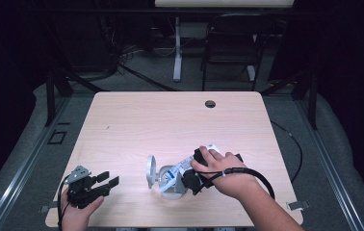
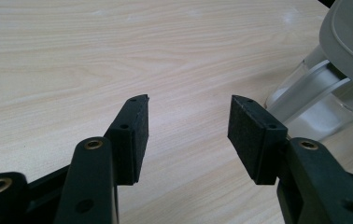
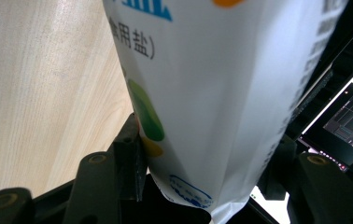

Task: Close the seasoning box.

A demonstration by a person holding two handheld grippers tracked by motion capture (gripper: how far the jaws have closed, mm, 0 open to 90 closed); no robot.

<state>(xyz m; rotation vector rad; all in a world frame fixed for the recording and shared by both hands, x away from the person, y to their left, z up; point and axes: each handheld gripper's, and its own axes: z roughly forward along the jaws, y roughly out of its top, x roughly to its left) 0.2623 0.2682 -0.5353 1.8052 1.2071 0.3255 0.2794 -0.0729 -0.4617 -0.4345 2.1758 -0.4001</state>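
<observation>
I have the white salt bag (image 3: 221, 102) clamped between the fingers of my right gripper (image 1: 195, 179), gripped near its sealed bottom edge so the open end tips left and down toward the clear jar (image 1: 170, 180). The jar stands near the front of the worktop (image 1: 136, 125), a little right of centre, with its grey hinged lid (image 1: 150, 171) swung up on its left side, which leaves the mouth free for pouring. I judge the bag is angled this way to run salt into the jar. My left gripper (image 1: 107, 183) rests at the near left corner, well apart from the jar, fingers (image 2: 132, 135) spread wide with nothing between them; it looks toward the jar, ready to steady it if the bag nudges it
</observation>
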